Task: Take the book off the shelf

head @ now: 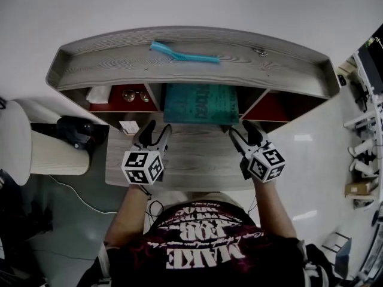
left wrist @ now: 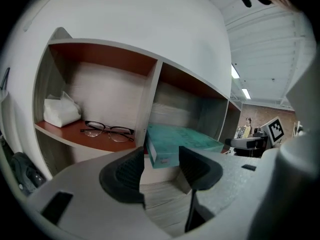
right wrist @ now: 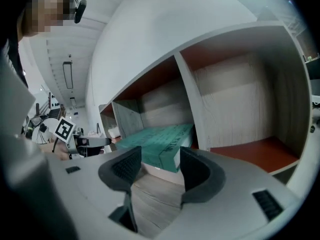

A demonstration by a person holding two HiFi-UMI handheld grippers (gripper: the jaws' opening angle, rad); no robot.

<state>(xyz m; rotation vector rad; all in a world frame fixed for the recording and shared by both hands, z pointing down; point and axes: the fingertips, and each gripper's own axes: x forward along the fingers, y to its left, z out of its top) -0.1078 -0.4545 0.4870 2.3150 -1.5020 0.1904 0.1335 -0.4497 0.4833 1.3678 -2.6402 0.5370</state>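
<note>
Flat teal book (head: pixel 201 103) in wood-grain shelf (head: pixel 191 64); curved top.

Teal book (head: pixel 201 103), flat in middle compartment of shelf (head: pixel 179 64), front edge jutting past the lip. Just ahead of left tool (head: pixel 158 126) and right tool (head: pixel 242 128), one near corner facing each, touching neither.
</note>
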